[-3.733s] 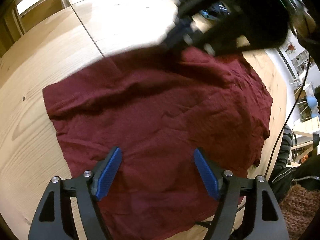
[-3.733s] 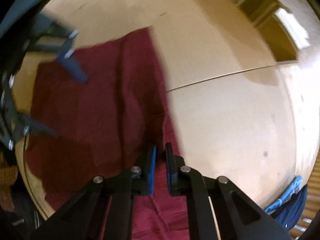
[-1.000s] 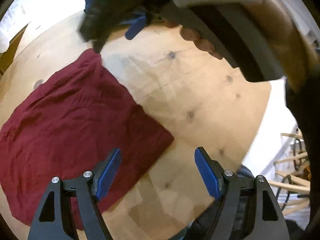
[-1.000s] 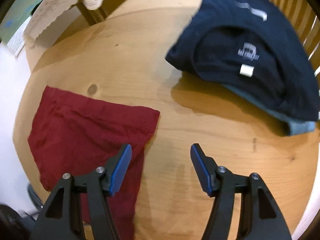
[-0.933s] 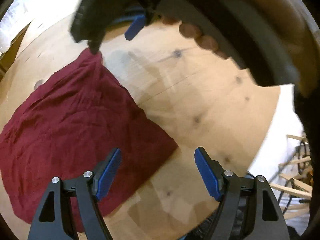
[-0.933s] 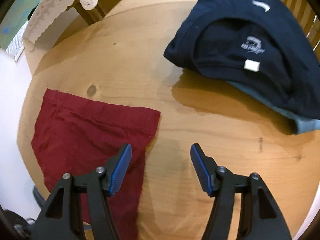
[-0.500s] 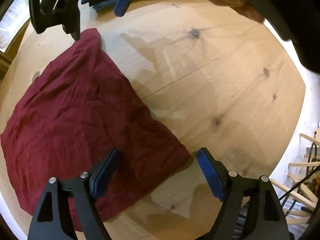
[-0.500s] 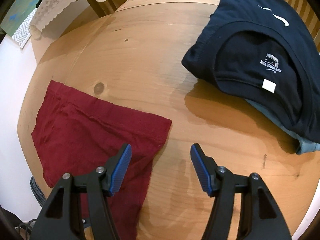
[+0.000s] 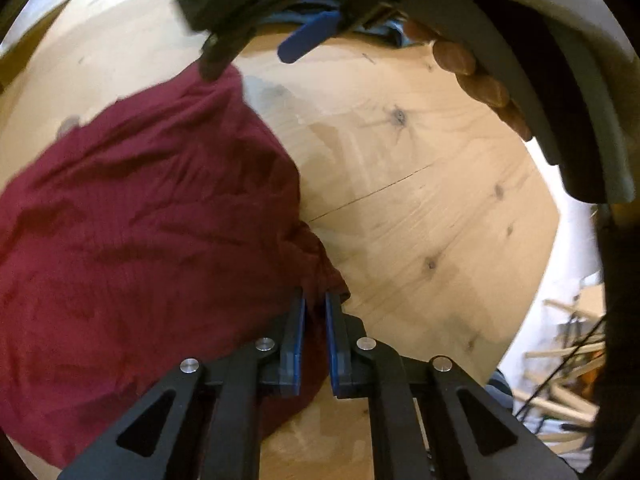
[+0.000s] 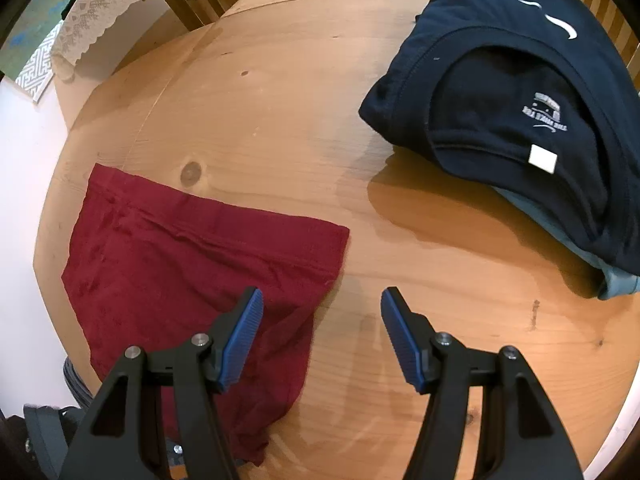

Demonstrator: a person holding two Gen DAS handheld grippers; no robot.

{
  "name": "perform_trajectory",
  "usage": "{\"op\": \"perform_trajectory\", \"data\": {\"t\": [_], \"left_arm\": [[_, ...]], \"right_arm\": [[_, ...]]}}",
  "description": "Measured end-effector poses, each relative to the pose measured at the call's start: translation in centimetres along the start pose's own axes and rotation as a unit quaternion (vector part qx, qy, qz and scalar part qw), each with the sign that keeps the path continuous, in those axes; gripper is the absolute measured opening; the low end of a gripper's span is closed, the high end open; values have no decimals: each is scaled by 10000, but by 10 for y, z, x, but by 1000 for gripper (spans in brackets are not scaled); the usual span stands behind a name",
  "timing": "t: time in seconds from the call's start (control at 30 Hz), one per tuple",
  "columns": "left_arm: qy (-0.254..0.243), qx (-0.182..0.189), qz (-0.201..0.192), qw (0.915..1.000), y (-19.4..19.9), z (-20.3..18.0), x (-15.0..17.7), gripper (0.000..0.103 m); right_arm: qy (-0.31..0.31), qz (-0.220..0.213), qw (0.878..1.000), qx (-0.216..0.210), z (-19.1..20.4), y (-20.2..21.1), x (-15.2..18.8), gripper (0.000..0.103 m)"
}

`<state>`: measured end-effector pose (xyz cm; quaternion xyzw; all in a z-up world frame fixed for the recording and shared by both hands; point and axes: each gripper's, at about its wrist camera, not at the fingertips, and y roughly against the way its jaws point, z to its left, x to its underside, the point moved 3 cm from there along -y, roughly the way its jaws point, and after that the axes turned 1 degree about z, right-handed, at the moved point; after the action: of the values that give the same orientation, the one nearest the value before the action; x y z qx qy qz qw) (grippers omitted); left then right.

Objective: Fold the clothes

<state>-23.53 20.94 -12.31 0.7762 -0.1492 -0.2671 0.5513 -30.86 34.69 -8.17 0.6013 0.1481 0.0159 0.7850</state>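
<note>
Shirt in dark red [image 10: 192,264] lies on the round wooden table [image 10: 280,112], already folded down to a rough rectangle with wrinkles across the top layer, one hemmed edge running along its far side in the right wrist view. Left gripper [image 9: 315,300] has its blue pads nearly together, pinching the near corner of the red cloth where it bunches at the fold edge; a thin strip of fabric shows between the pads, so it reads as clamped on the shirt. Right gripper [image 10: 322,304] hangs above the opposite corner of the same shirt, pads wide apart, holding nothing; its left pad sits over the cloth, its right pad over bare wood. From the left wrist view that gripper shows blurred at the far corner of the shirt, close to the fabric; contact cannot be told. A folded navy shirt [image 10: 520,112] sits stacked on a grey-blue garment [image 10: 616,284] at the table's far right, well apart from the red one, looks like finished pieces. Judgement: task partly done, at least one fold in the red shirt, two earlier items stacked. Left: probably one more fold of the red shirt, needs the right gripper to close on its corner so both corners lift together, then flatten and move to the stack. Lace cloth [image 10: 104,12] at top left, not involved.
</note>
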Motion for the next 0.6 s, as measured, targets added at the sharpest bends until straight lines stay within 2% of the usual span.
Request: {"op": "perform_trajectory", "data": {"t": [0.1,0.2,0.3,0.5,0.6], "left_arm": [[172,290,-128,9993,6,10,3,8],[344,580,-255,9974,11,19,6,8],[402,791,-382,9953,21,26,13,9],[492,1018,-690,9912,29,28,1,9],[631,1280,-834,9862,32,41,2,8]], "right_arm": [[-14,95,10000,8,2,-11,-6,61],[-307,226,9985,-389,-4,-18,-7,61],[-413,106,9969,-668,-5,-23,-10,61],[-327,46,9974,-634,0,-24,-11,60],[-32,-86,9985,-547,10,-26,-9,50]]}}
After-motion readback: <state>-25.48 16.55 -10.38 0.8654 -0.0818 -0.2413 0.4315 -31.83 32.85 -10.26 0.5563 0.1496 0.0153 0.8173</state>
